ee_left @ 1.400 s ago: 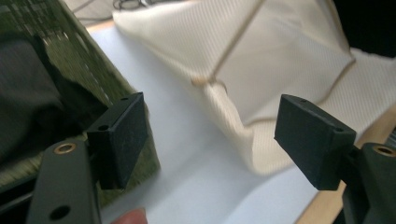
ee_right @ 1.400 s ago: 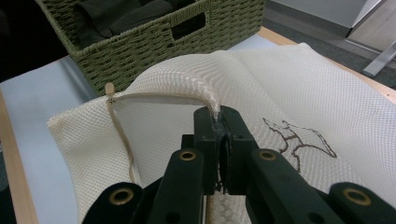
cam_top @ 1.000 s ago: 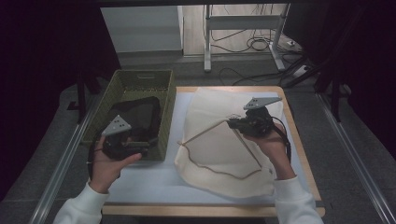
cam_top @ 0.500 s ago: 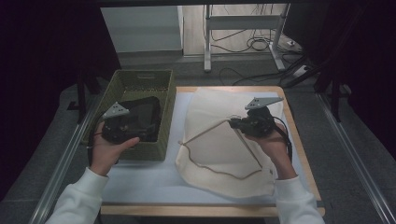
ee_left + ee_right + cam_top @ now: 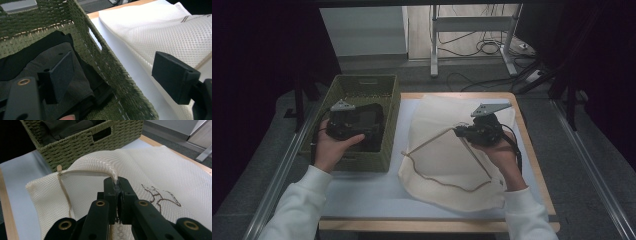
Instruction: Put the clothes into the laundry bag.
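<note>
Fingers of the right gripper (image 5: 116,185) pinch the bag (image 5: 160,167) rim up; left gripper (image 5: 117,77), wide, hovers over the basket (image 5: 387,100) at nine o'clock, clothes (image 5: 37,57) unloaded.

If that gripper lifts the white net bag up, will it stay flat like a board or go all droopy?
Probably droopy. The mesh bag is thin netting, and where the right gripper pinches its rim the fabric already bends into a soft arch. It likely weighs little, since it lies flat and looks empty. Its drawstring curls loosely on top, so it would probably dangle.
</note>
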The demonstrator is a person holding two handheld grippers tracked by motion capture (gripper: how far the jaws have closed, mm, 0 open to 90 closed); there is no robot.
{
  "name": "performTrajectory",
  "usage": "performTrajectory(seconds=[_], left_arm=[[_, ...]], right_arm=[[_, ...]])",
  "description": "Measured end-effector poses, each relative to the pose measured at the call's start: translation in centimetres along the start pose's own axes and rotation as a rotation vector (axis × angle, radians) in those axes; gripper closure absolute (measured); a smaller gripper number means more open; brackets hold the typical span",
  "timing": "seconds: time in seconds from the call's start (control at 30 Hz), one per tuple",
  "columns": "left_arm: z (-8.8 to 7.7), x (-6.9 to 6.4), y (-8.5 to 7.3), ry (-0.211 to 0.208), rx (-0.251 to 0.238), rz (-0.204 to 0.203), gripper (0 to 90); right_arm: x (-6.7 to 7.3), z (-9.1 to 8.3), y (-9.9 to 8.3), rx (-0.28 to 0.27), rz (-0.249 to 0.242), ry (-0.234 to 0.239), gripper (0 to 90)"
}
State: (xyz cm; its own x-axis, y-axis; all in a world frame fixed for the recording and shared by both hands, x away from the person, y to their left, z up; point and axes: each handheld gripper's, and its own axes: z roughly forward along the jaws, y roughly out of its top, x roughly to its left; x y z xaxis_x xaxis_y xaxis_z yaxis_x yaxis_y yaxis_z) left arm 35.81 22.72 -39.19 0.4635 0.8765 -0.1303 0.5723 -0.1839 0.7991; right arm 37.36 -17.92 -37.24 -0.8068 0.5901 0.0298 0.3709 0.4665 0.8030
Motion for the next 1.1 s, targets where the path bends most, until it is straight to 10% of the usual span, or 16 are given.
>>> performTrajectory(seconds=[1.1], left_arm=[[5.6, 4.9, 3.1, 0.112, 0.058, -0.027, 17.1]], right_arm=[[-0.4, -0.6, -0.3, -0.014, 0.009, -0.006, 86.4]])
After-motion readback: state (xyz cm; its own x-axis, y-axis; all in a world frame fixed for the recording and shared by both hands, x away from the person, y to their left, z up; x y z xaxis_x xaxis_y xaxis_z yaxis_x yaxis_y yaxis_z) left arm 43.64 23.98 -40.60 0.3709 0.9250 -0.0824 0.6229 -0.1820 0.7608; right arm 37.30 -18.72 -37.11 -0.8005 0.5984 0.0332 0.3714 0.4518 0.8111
